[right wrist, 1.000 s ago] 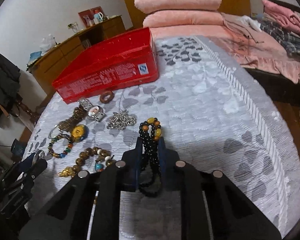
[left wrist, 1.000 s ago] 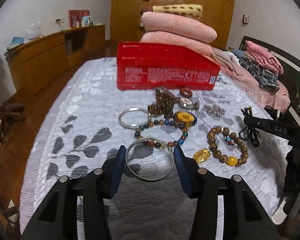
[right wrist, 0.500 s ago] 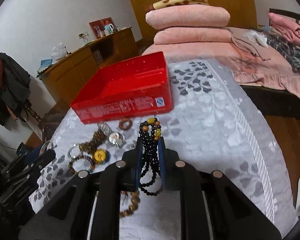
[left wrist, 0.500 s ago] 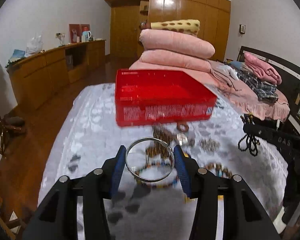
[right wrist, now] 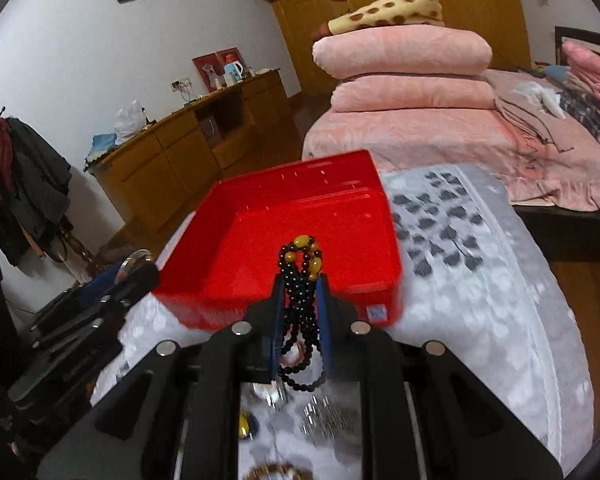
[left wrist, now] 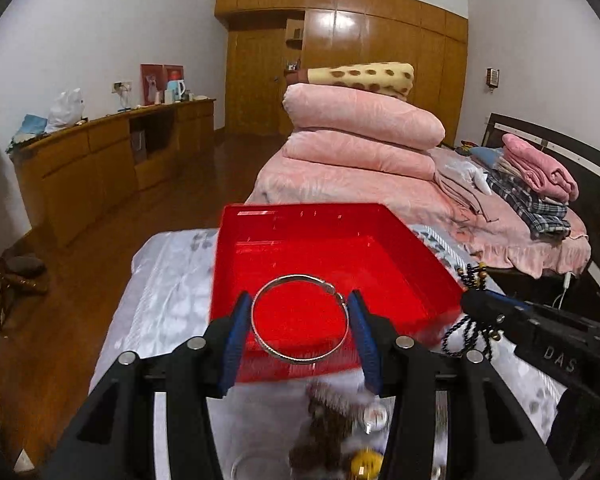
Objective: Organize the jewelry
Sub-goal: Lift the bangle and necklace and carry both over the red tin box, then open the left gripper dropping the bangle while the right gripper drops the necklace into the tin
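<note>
Left gripper (left wrist: 300,320) grasping silver bangle (left wrist: 299,318), raised over near edge of red box (left wrist: 320,248). Right gripper (right wrist: 300,304) clenched on black bead bracelet (right wrist: 300,300), box just ahead. Blurred jewelry (left wrist: 332,424) lies below on desk (left wrist: 168,292).

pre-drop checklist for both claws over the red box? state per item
1. Left claw holding silver bangle: ok, pinched between both fingers.
2. Right claw holding black bead strand: ok, loops dangle below.
3. Red box interior free: ok, nothing seen inside.
4. Bangle above box opening: cannot tell, it overlaps the near wall in view.
5. Bead strand past the near rim: cannot tell.
6. Claws apart from each other: ok, a gap shows in both views.
</note>
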Tool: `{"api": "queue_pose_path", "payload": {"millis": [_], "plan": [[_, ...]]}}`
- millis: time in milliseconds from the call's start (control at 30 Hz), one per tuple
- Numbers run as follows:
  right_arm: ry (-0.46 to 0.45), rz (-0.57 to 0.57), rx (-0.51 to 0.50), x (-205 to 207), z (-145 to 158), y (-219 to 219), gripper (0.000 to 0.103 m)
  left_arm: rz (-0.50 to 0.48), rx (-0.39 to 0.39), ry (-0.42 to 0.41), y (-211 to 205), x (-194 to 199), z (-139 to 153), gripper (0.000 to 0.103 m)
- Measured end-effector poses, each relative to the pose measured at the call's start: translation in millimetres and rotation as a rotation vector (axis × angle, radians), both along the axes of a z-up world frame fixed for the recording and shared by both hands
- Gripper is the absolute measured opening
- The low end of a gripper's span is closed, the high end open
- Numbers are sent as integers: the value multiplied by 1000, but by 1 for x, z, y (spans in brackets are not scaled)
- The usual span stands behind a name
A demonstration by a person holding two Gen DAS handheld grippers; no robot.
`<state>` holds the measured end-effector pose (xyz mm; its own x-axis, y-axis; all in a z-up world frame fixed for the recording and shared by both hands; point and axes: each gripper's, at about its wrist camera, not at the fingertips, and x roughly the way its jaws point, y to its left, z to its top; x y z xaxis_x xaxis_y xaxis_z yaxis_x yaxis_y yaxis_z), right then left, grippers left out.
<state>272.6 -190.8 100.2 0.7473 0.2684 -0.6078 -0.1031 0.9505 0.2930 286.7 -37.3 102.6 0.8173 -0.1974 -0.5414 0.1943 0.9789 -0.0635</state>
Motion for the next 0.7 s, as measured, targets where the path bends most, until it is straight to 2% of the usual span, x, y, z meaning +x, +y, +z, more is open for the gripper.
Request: {"api": "queue_pose_path", "payload": {"millis": [200,400,467,533,700], "plan": [[6,-14,38,40,1,-4,14,-2,-24,9,-6,38,-5,48],[26,-26,44,63,-11,-5,15,-3,-19,41,-6,58,-18,49],[34,-26,31,67,-15,-4,21,1,-13,61,-7,63,-21,49],[27,-32,22,66,-16,-4,38,9,-12,78,-6,64,-23,58],[-7,-37,16,52,-9,-8,39,7,-12,43,0,47,-12,65]]}}
